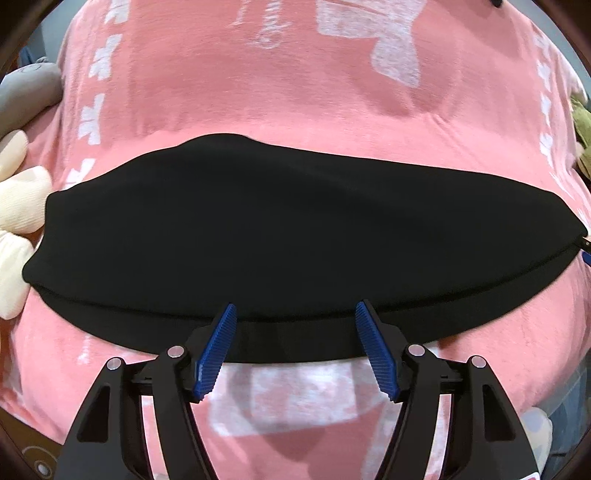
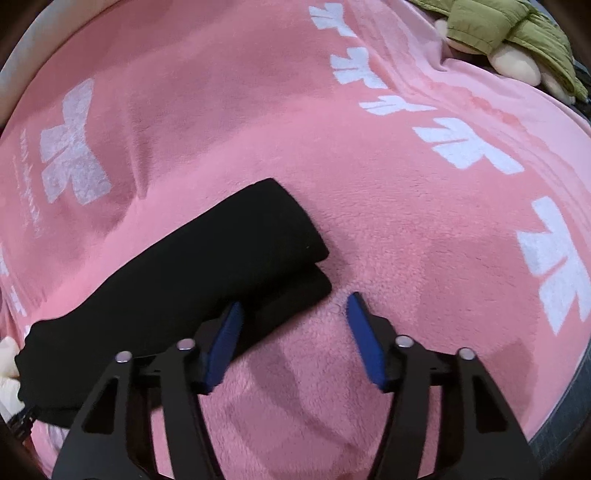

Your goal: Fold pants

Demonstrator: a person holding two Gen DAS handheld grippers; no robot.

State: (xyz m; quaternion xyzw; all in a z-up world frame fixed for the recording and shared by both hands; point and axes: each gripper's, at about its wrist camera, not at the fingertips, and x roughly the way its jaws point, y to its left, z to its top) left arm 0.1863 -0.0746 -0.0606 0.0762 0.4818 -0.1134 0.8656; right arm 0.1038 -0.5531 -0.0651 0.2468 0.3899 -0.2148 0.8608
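The black pants (image 1: 295, 236) lie as a long folded band across the middle of the pink blanket (image 1: 295, 92), and both the left gripper (image 1: 295, 317) and the right gripper (image 2: 293, 306) are released, with jaws apart and nothing between them. If a finger catches only the top layer, the fold may slide open on the soft fleece. Cream plush toys (image 1: 18, 199) at the left edge and a green jacket (image 2: 509, 33) at the far right corner stand well apart from the pants.

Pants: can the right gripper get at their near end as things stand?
Probably yes. The right gripper is open beside the end of the folded pants, with only bare pink blanket around it.
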